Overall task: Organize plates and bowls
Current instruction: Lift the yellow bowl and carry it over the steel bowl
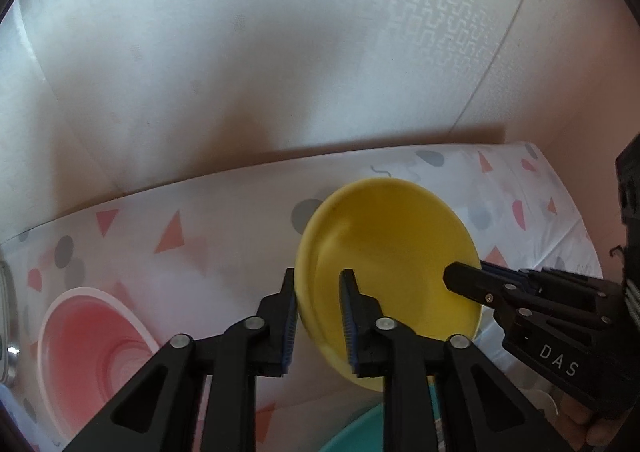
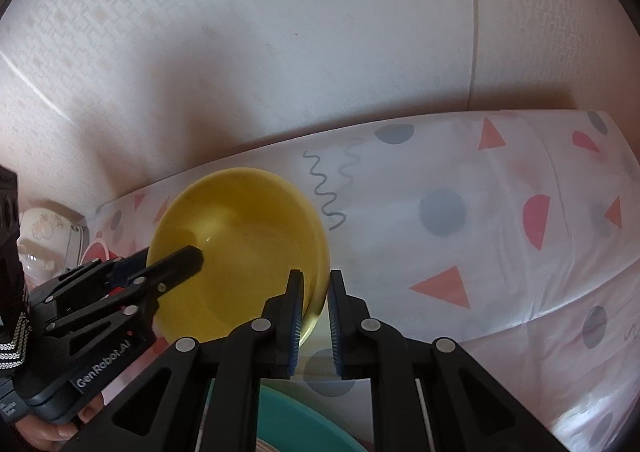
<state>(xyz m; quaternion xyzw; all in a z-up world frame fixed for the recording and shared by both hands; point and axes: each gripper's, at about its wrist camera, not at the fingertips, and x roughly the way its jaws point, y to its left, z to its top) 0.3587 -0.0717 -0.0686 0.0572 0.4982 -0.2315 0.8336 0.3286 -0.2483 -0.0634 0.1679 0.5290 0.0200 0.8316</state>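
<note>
Yellow bowl (image 1: 386, 276) held aloft over patterned tablecloth (image 2: 500, 212), rim caught on two sides. Left gripper (image 1: 318, 316) straddled near rim, one finger inside, one outside, jaws partly closed on wall. Right gripper (image 2: 316, 316) pinched opposite rim between narrow jaws (contact looked firm). Both tools reached forward, angled toward each other. Step in hand judged: carrying bowl to stack. Teal dish (image 2: 304, 424) lay below jaws, pink bowl (image 1: 96, 348) left of them; next move likely called for level lowering
</note>
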